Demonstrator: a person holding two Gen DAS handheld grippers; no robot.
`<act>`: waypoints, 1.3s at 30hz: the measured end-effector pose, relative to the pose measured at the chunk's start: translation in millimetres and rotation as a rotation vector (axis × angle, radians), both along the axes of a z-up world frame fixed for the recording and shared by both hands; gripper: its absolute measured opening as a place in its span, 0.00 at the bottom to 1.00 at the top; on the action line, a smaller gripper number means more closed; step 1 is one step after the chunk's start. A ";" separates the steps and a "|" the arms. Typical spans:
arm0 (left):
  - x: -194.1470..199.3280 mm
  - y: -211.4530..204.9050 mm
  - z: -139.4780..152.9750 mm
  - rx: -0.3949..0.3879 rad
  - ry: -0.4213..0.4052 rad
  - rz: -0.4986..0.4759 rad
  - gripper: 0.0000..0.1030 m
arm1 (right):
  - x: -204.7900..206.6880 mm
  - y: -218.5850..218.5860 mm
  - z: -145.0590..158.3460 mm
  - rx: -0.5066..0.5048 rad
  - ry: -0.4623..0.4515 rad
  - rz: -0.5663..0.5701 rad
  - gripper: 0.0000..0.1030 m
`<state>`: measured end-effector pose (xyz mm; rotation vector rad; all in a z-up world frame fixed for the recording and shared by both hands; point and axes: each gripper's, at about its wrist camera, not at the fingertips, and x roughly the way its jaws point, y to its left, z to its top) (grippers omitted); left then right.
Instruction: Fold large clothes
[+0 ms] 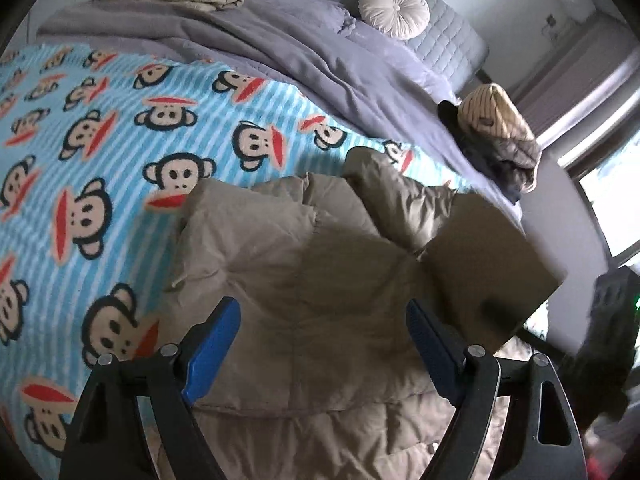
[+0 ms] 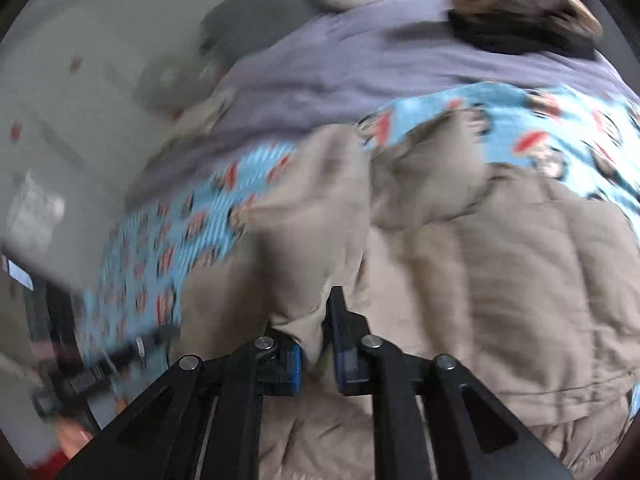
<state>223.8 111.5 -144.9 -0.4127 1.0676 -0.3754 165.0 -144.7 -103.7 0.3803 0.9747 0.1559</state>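
On a monkey-print blanket (image 1: 100,128), the right gripper (image 2: 318,344) pinches a beige puffer jacket (image 1: 304,264) fold; the left gripper (image 1: 322,340) hovers wide open.

Bed (image 1: 560,216) filled most of the view, covered by a blue striped monkey-print blanket (image 1: 100,140) and a rumpled lavender duvet (image 1: 280,52). Grey quilted headboard (image 1: 452,32) stood behind a round cream cushion (image 1: 394,9). Daylight came through a window (image 1: 612,204) at right. Walls pale grey.

Beige quilted jacket (image 1: 304,264) under the blue-padded left gripper (image 1: 322,320); beyond it, a light-blue striped blanket (image 1: 100,128) with red-mouthed monkey faces; farther, lilac duvet (image 1: 248,40).
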 end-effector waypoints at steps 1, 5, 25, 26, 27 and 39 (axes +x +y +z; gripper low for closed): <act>1.2 0.6 0.1 -0.016 0.006 -0.008 0.84 | -1.2 9.3 -2.3 -0.018 0.023 0.034 0.36; 5.2 -14.1 -7.1 -0.044 0.048 -0.088 0.84 | -19.7 18.5 -17.3 0.020 0.108 0.098 0.67; 2.1 -86.9 -34.5 0.040 0.072 -0.237 0.18 | -101.1 -242.4 -60.2 0.328 0.203 -0.558 0.10; -2.1 -80.9 -37.1 0.060 0.071 -0.230 0.18 | -94.5 -235.7 -57.5 0.310 0.193 -0.527 0.09; -4.6 -74.5 -42.3 0.070 0.085 -0.220 0.18 | -88.7 -229.6 -56.8 0.292 0.191 -0.497 0.09; -9.1 -38.9 -17.8 0.215 0.038 -0.116 0.18 | -70.9 -210.8 -82.8 0.242 0.240 -0.479 0.09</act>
